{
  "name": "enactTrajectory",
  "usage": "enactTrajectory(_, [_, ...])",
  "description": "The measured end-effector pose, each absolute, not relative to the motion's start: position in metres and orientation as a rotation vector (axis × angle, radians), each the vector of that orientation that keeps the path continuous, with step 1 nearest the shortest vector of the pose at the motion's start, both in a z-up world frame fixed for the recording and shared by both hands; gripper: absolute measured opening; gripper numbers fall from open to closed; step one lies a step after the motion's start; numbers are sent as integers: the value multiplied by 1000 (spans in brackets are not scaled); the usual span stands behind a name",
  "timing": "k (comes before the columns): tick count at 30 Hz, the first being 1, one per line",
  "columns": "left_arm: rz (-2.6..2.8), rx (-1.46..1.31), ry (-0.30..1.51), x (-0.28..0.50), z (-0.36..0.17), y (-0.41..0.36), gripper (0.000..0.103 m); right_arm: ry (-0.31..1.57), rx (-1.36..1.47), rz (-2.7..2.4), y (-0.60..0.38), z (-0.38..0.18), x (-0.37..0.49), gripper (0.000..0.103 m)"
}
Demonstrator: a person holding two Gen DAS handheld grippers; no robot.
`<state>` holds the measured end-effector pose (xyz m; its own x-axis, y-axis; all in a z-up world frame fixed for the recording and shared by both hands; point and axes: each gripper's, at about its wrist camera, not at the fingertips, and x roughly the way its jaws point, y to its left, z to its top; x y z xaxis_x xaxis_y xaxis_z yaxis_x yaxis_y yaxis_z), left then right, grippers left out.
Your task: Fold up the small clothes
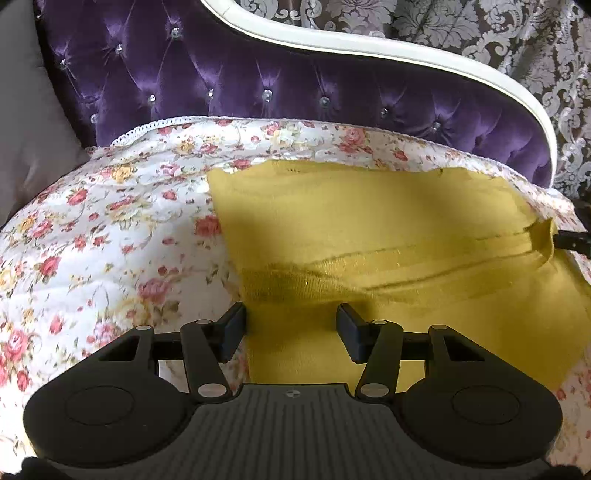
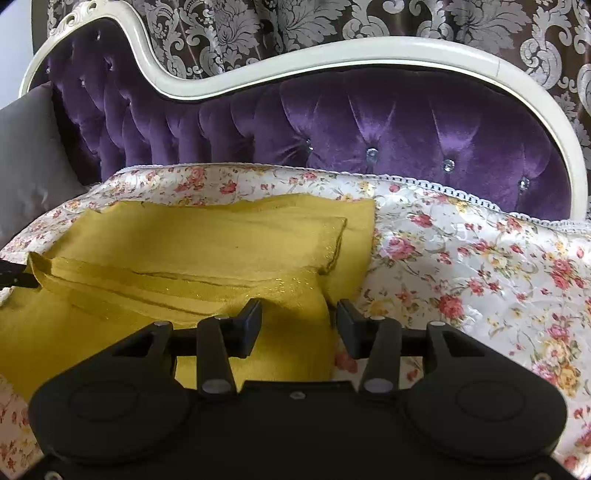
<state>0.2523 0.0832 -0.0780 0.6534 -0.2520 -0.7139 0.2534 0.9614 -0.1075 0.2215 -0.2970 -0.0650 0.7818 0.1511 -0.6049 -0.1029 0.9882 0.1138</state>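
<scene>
A mustard-yellow garment (image 1: 369,229) lies flat on a floral bedspread (image 1: 92,240), with a folded layer across its middle. My left gripper (image 1: 291,325) is open and empty over the garment's near left edge. In the right wrist view the same garment (image 2: 203,240) fills the left half, and my right gripper (image 2: 299,321) is open and empty over its near right edge. The other gripper's black tip shows at the garment's far side in each view: at the right edge of the left wrist view (image 1: 572,240) and at the left edge of the right wrist view (image 2: 11,277).
A purple tufted headboard (image 1: 258,81) with a cream frame (image 2: 332,55) stands behind the bedspread. A grey pillow (image 2: 29,155) leans at the left. Patterned damask curtains (image 2: 332,18) hang behind.
</scene>
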Motion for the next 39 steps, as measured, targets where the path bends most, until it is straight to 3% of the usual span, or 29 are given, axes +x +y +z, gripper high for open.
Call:
enactTrajectory(4, [-287, -7, 804, 259, -80, 83, 51, 653, 68, 157, -295, -65, 224, 54])
enactTrajectory(5, [-287, -8, 804, 260, -80, 83, 51, 649, 65, 161, -294, -65, 224, 49])
enactTrajectory(6, [-290, -10, 803, 261, -81, 83, 51, 647, 64, 168, -293, -66, 225, 43])
enactTrajectory(7, [-292, -13, 798, 261, -81, 83, 49, 650, 69, 182, -293, -66, 226, 22])
enactTrajectory(8, [-301, -22, 776, 260, -81, 83, 35, 657, 82, 196, -294, -67, 227, 9])
enactTrajectory(10, [-313, -42, 727, 256, -81, 83, 9, 647, 97, 207, -294, -67, 225, 8])
enactTrajectory(25, [-270, 26, 572, 221, -45, 82, 9, 466, 106, 203, -293, -7, 198, 8])
enactTrajectory(32, [-253, 31, 533, 213, -43, 84, 9, 471, 102, 183, -290, -8, 204, 8])
enactTrajectory(39, [-227, 0, 473, 253, -15, 88, 9, 423, 136, 129, -305, 5, 238, 8])
